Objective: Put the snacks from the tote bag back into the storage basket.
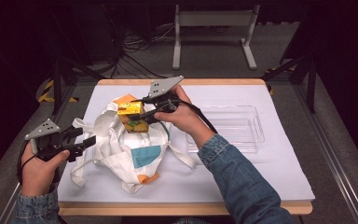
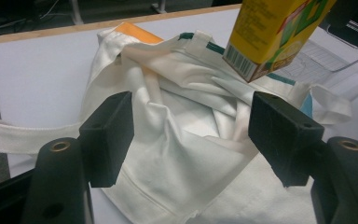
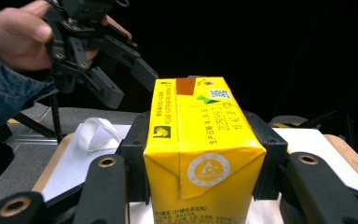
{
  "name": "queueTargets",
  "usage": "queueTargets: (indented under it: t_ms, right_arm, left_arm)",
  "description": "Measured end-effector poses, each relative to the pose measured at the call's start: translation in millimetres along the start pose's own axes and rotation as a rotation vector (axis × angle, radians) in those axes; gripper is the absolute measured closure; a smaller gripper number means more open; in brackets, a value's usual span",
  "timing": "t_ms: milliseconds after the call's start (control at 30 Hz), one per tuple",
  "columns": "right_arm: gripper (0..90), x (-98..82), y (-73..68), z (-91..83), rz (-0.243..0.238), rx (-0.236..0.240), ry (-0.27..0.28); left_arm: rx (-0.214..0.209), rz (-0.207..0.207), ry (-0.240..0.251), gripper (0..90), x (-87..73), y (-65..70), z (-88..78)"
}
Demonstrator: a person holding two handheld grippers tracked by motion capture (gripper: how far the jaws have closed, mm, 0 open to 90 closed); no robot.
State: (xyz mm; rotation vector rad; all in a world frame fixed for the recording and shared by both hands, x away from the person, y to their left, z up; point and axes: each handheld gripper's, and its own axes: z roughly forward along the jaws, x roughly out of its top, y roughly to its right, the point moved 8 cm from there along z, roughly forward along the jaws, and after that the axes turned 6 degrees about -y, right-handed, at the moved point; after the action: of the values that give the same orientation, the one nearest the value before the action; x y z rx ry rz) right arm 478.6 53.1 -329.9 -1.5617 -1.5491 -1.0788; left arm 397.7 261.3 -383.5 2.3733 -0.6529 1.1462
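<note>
Yellow juice box point(image 1: 131, 116) up in the air above the white cloth bag point(image 1: 121, 149), pinched on both sides by the right gripper point(image 1: 151, 112). Left gripper point(image 1: 81, 142) spread wide at the bag's left edge, gripping nothing. Clear tray point(image 1: 256, 135) lying on the bench point(image 1: 261, 177), far right.

A bag point(image 1: 121, 144) lies on the table point(image 1: 242, 182), left of centre. A carton point(image 1: 133, 116) hangs just above the bag, clamped between the right gripper's point(image 1: 144, 112) jaws. A tray point(image 1: 235, 128) sits on the table right of the bag. The left gripper point(image 1: 81, 142) hovers at the bag's left edge, beside a strap point(image 1: 79, 123).
</note>
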Motion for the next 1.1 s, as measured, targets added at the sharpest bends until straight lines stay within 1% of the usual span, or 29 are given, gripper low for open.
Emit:
queueTargets:
  t_ms: [100,267,333,400,500,533,567,633,867,1100]
  right_arm:
    - [51.3,2.7,-1.4,-9.3,-0.007,-0.003,0.001]
    - [51.2,5.9,-4.3,-26.5,-0.015,-0.006,0.001]
    - [51.3,6.0,-4.6,-28.9,-0.015,-0.007,-0.001]
    - [51.2,5.8,-5.5,-39.0,-0.018,-0.008,-0.005]
    - [51.2,4.8,-5.9,-48.3,-0.017,-0.008,-0.008]
    - [51.3,3.5,-6.3,-54.8,-0.017,-0.011,-0.015]
    - [51.3,3.5,-6.3,-54.8,-0.017,-0.011,-0.015]
    - [51.3,2.6,-7.4,-61.1,-0.027,-0.011,-0.018]
    - [51.3,0.8,-7.7,-86.4,-0.029,-0.022,-0.002]
    - [51.3,-6.8,-6.5,-106.9,-0.024,-0.038,-0.002]
  left_arm:
    - [-0.005,-0.002,-0.003,31.5,0.5,0.9,1.5]
    - [-0.010,0.007,-0.007,31.4,2.8,1.5,5.5]
    - [-0.016,0.008,-0.011,31.4,3.6,2.4,7.2]
    - [-0.019,0.010,-0.011,31.4,4.9,2.6,9.2]
    - [-0.023,0.013,-0.016,31.4,5.9,3.0,11.2]
    - [-0.022,0.013,-0.014,31.4,6.3,3.1,12.0]
    - [-0.025,0.014,-0.014,31.4,6.7,3.5,12.7]
    - [-0.029,0.016,-0.019,31.4,7.1,4.3,13.9]
    - [-0.031,0.016,-0.023,31.5,7.1,5.5,15.4]
    - [-0.029,0.018,-0.024,31.4,6.2,5.7,14.7]
